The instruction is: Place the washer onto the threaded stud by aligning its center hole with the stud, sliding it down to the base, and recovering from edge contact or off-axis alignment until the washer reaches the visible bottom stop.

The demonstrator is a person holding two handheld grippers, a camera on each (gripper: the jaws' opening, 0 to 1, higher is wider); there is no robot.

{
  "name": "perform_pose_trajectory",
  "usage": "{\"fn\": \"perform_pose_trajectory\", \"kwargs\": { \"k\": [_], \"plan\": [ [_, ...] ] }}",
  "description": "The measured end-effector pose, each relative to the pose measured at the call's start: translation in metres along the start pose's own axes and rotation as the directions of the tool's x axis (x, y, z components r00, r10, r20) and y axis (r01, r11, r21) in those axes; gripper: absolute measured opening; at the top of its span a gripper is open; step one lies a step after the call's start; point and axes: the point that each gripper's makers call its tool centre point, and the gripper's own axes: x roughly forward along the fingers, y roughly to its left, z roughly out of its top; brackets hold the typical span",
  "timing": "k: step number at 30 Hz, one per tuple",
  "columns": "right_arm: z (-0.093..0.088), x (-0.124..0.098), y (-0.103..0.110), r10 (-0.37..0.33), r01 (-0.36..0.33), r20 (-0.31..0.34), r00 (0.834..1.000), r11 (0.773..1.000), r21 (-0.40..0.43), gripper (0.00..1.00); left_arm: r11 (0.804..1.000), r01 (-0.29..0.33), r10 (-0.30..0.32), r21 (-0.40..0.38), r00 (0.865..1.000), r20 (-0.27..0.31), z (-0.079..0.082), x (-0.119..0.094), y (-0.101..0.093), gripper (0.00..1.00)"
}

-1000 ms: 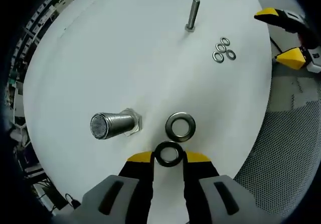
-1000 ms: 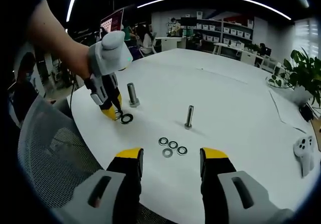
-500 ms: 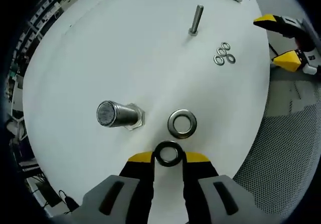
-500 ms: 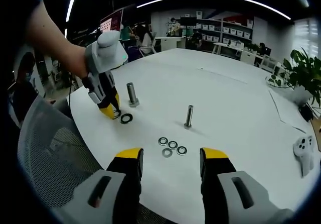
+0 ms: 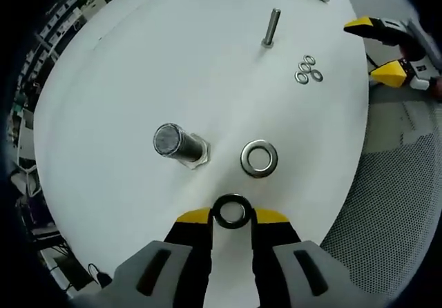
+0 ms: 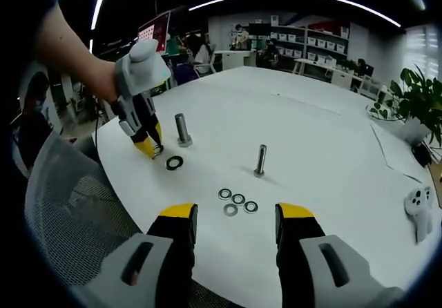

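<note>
My left gripper [image 5: 232, 215] is shut on a dark washer [image 5: 232, 211], held above the white table [image 5: 138, 66]. A thick threaded stud [image 5: 177, 144] stands on its hex base ahead and to the left. A second large washer [image 5: 260, 158] lies flat to the stud's right. In the right gripper view, the left gripper [image 6: 148, 147] hangs left of the thick stud [image 6: 182, 130], above the loose washer [image 6: 174, 162]. My right gripper [image 6: 235, 218] is open with nothing between its jaws, near the table's edge.
A thin bolt [image 5: 270, 27] stands upright further off, with three small washers [image 5: 308, 69] beside it. A white controller [image 6: 418, 213] lies at the right. A mesh chair [image 5: 394, 204] sits beside the table. A person's arm [image 6: 76, 52] holds the left gripper.
My left gripper has lifted and drawn back with the dark washer. The stud and loose washer now sit further from its jaws. The right gripper has not moved.
</note>
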Motion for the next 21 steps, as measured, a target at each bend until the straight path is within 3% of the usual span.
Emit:
{"fn": "perform_pose_trajectory", "kwargs": {
  "k": [9,21],
  "plan": [
    [0.000,0.000,0.000,0.003,-0.003,0.000,1.000,1.000,0.004,0.48,1.000,0.001,-0.001,0.009,1.000,0.023,0.006,-0.011,0.005,0.19],
    [0.001,0.000,0.000,0.002,-0.002,0.003,1.000,1.000,0.004,0.48,0.997,-0.011,0.006,0.079,0.998,0.063,0.020,-0.037,0.015,0.19]
  ]
}}
